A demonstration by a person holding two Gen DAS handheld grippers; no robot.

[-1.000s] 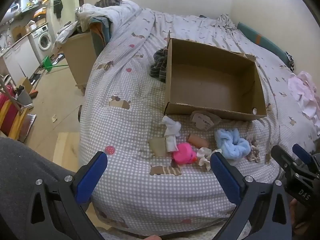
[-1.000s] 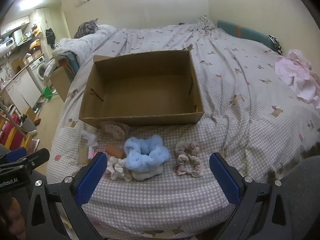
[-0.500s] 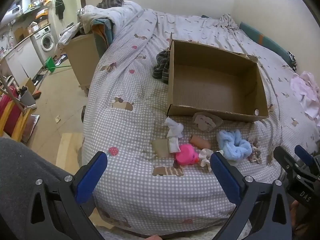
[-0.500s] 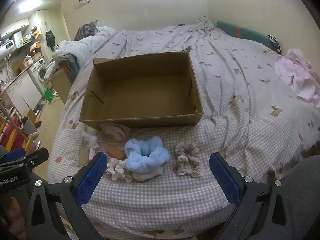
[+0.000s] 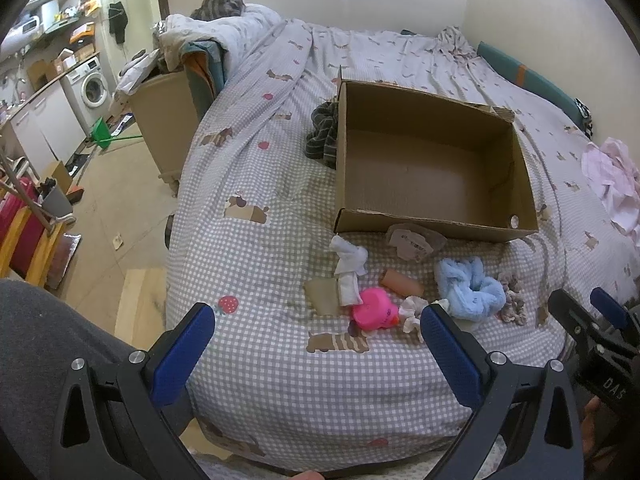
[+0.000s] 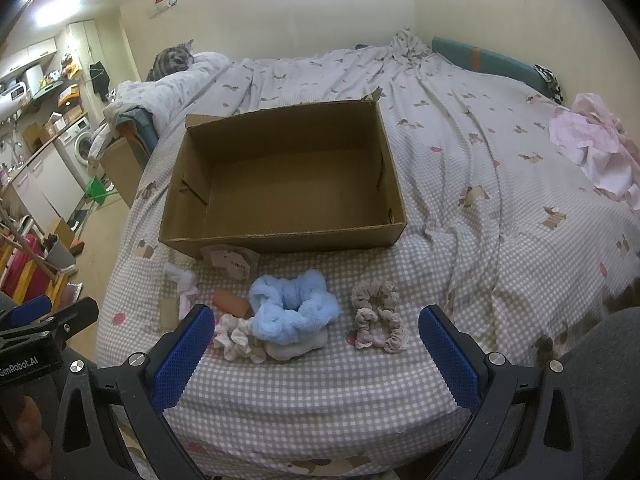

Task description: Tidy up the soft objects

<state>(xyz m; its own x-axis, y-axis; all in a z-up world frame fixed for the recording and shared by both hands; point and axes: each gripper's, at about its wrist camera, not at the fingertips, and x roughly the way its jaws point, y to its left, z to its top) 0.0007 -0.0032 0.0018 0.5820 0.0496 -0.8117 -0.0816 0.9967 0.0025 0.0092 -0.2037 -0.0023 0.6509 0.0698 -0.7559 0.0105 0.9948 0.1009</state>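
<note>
An empty cardboard box (image 5: 432, 184) (image 6: 280, 184) stands open on the checked bedspread. In front of it lie a fluffy blue scrunchie (image 5: 470, 290) (image 6: 294, 308), a beige scrunchie (image 6: 378, 316), a cream scrunchie (image 6: 238, 338), a pink toy (image 5: 374, 308), a white sock (image 5: 350, 266) (image 6: 184, 284) and an orange tube (image 5: 402, 283) (image 6: 232, 305). My left gripper (image 5: 316, 344) is open and empty above the bed's near edge, short of the pink toy. My right gripper (image 6: 316, 344) is open and empty, just short of the blue scrunchie.
A dark striped cloth (image 5: 324, 134) lies left of the box. Pink clothing (image 6: 592, 144) lies at the bed's right. A cat (image 5: 220, 4) sits on the pillow at the back. A cardboard bin (image 5: 164, 120) and a washing machine (image 5: 90, 88) stand left of the bed.
Both grippers have drifted slightly toward the bed; the objects sit a little nearer in view. Nothing was picked up or moved.
</note>
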